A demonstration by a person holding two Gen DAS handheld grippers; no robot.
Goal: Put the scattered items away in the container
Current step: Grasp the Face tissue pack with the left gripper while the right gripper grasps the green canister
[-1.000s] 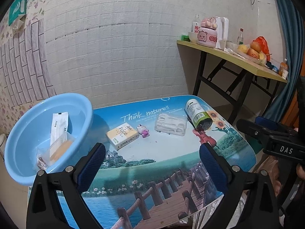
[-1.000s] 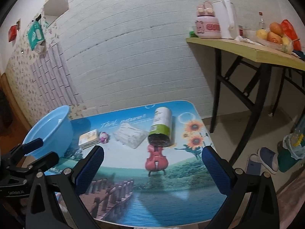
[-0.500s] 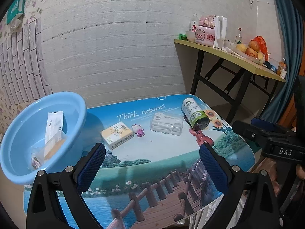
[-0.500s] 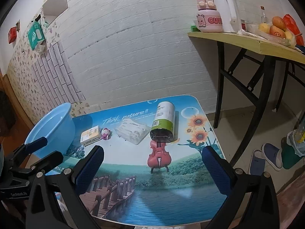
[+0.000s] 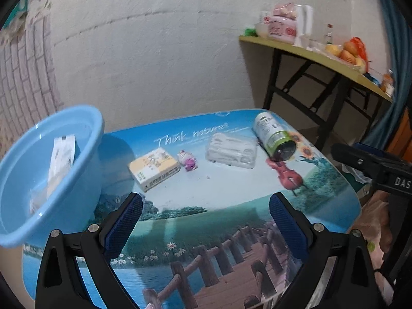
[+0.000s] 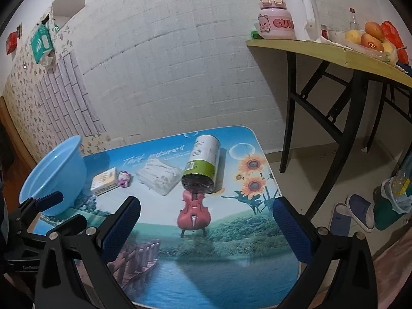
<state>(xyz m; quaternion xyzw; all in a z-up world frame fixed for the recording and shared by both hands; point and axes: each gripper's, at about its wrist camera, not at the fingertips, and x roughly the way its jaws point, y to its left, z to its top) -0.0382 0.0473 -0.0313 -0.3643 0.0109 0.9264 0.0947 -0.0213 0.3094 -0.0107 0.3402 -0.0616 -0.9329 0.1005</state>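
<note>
Right of the blue basin [image 5: 85,126], box [image 5: 154,168], toy [image 5: 188,160], packet [image 5: 231,149] and can [image 5: 274,136] lay on the counter [image 5: 206,200]. Left claw [image 5: 206,221] and right claw [image 6: 206,225] were both spread wide, empty.

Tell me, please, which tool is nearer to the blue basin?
Left. The left tool hovers open just beside the blue basin, at the table's left end. The right tool sits farther right, open, facing the canister.

basin [image 5: 85,139] at table's [image 5: 219,206] left edge; rightward lie box [image 5: 153,168], toy [image 5: 187,160], packet [image 5: 231,150], can [image 5: 274,135]
</note>
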